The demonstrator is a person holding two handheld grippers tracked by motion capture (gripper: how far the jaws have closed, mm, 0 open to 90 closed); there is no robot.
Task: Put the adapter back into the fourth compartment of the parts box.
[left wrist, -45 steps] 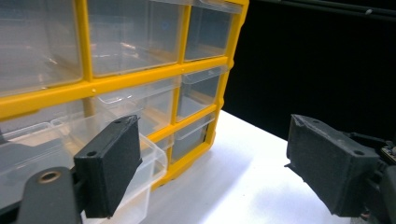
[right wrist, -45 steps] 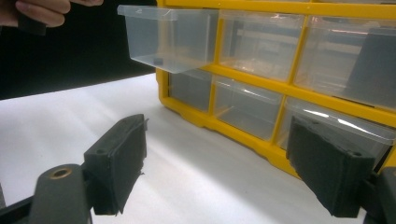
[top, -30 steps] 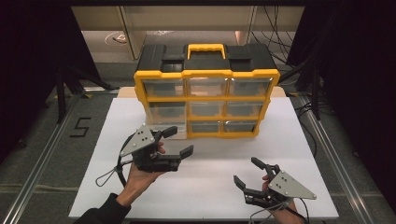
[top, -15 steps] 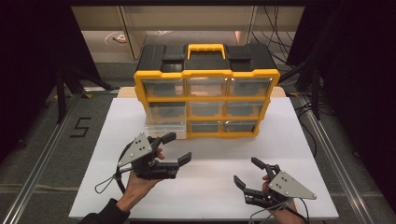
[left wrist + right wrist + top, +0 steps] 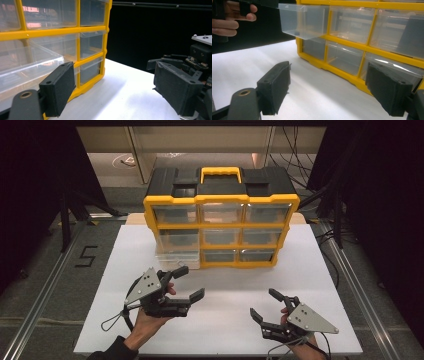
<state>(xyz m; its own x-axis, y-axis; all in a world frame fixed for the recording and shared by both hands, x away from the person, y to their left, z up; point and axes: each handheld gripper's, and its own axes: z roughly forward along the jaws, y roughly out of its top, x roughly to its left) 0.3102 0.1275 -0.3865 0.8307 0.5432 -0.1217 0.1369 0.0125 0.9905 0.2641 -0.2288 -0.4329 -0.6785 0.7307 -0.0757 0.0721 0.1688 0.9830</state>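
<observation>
Plainly, the thing being worked on is the clear drawer [image 5: 176, 254] at the left end of the cabinet's lower rows, which stands pulled partway out toward the near edge while its neighbours sit flush; whether it belongs to the middle or the bottom row is hard to settle from above. In the right gripper view the drawer [image 5: 303, 21] juts from the frame as a thin-walled, see-through tub that looks empty, apart from one small dark speck low on its wall that I cannot identify. I judge it light and fairly stiff but smooth and slippery, with walls that could flex or crack under a hard pinch, so the best hold is probably across the front wall or its upper lip, squeezed gently and kept level. The yellow and black cabinet [image 5: 221, 200] stands at the far middle of the white table [image 5: 225, 292], its yellow handle [image 5: 220, 172] on top. The left gripper [image 5: 186, 283] hovers just near of the drawer, jaws spread wide and grasping nothing, held in the person's left hand [image 5: 145, 322]. The right gripper [image 5: 263, 304] sits at the near right, well apart from the cabinet, jaws likewise released and empty. A cable [image 5: 114, 319] loops from the left gripper over the table.
</observation>
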